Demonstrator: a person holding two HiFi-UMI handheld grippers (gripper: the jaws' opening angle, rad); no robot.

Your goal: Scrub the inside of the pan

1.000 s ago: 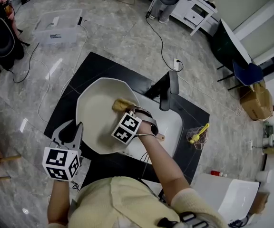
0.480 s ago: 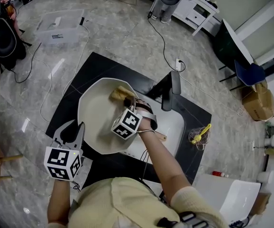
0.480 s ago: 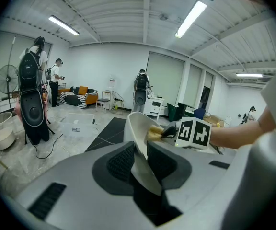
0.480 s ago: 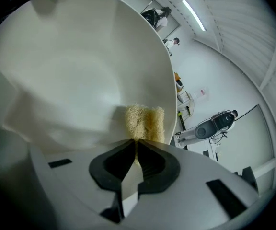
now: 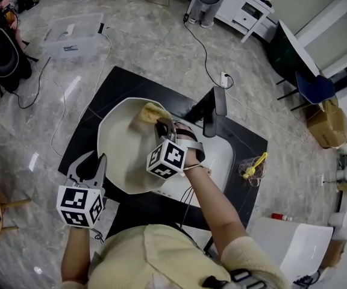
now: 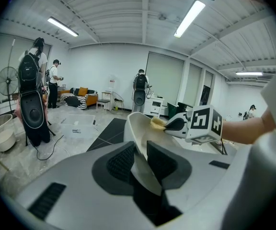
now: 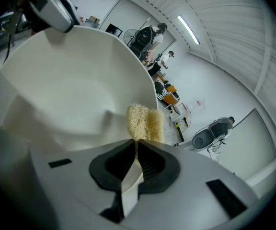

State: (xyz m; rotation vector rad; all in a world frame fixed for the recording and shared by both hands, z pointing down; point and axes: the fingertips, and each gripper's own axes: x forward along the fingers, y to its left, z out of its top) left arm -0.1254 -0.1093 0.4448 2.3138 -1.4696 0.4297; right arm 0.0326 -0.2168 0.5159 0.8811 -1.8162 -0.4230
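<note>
Grey marbled floor surrounds a black countertop [image 5: 131,80] with a white sink basin [image 5: 220,156] set into it and a black faucet [image 5: 213,109] at the basin's far edge. The pan [image 5: 120,146], cream-white with a wide angular rim, sits over the left part of the countertop, and its right edge overlaps the basin.

The left gripper [image 5: 90,163] has its jaws clamped on the pan's near-left rim. In the left gripper view the thin edge of the pan [image 6: 139,128] runs straight between the two dark pads, which press on it from both sides. The pan rises away from them, tilted up on its side.

The right gripper [image 5: 162,127] reaches into the pan from the basin side, its jaws closed on a yellow fibrous sponge [image 5: 150,111]. In the right gripper view the sponge [image 7: 145,122] sticks out past the pinched pads and lies against the inner wall of the pan [image 7: 66,80], near the far rim. From the left gripper view the sponge [image 6: 157,123] shows as a pale yellow tuft touching the pan's upper inside edge, with the right gripper [image 6: 177,124] directly behind it.

Well apart on the floor, a clear plastic bin [image 5: 74,32] lies to the far left. A small yellow object [image 5: 253,168] rests on the countertop's right corner. Black cables trail across the floor around the counter.
</note>
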